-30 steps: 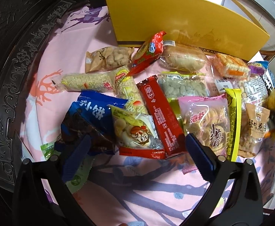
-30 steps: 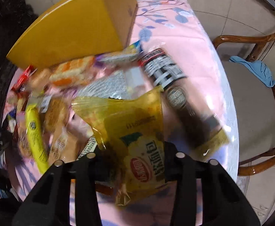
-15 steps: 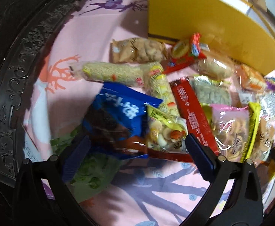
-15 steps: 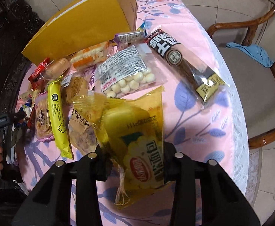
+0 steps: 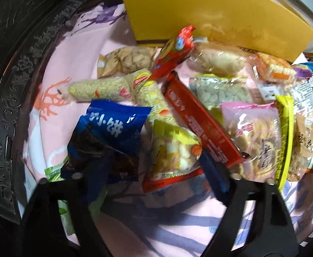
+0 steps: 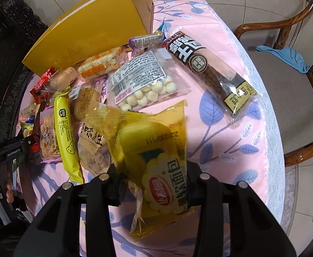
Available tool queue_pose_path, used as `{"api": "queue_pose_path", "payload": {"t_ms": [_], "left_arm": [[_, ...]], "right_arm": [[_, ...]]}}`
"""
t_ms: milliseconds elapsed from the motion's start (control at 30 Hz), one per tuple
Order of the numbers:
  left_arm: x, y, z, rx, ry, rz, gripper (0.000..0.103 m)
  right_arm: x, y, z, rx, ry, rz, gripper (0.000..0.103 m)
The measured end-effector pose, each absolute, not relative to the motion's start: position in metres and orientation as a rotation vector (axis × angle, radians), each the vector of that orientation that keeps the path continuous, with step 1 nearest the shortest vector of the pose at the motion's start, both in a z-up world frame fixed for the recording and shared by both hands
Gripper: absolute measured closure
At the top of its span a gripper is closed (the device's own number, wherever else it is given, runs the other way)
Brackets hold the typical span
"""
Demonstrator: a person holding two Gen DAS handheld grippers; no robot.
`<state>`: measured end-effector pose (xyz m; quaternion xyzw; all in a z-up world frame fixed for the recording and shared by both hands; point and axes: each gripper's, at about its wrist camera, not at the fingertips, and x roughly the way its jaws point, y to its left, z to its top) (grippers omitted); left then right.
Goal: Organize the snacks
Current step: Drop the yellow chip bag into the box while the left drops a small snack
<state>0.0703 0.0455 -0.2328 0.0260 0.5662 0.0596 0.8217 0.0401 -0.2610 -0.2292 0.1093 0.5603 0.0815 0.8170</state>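
Here, the right gripper (image 6: pixel 152 189) clamps a yellow snack bag (image 6: pixel 156 160), held well in front of the yellow box (image 6: pixel 96 27). The left gripper (image 5: pixel 154 171), jaws just closing yet still apart, straddles a clear snack packet (image 5: pixel 173 152) in front of that box (image 5: pixel 210 17).

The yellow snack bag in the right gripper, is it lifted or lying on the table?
Lifted: the yellow snack bag hangs clamped in the right gripper.

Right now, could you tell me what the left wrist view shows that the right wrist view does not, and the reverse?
Only the left wrist view shows the blue packet, lying between the left tool's jaws, which have just been closing, and the long puffed-rice roll. Only the right wrist view shows the yellow bread packet clamped in the right tool, the dark cake roll, and the wooden chair. Both show the yellow box, the slim yellow packet and the pink tablecloth.
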Motion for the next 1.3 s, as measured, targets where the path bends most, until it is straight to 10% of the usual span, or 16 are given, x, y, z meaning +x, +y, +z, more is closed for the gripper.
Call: {"api": "queue_pose_path", "payload": {"t_ms": [33, 1300], "left_arm": [[0.070, 0.045, -0.229, 0.010, 1.203, 0.053, 0.069], [0.162, 0.003, -0.081, -0.117, 0.959, -0.063, 0.069]], "right_arm": [[0.040, -0.260, -0.228, 0.228, 1.193, 0.172, 0.062], [0.168, -0.149, -0.067, 0.020, 0.875, 0.342, 0.064]]}}
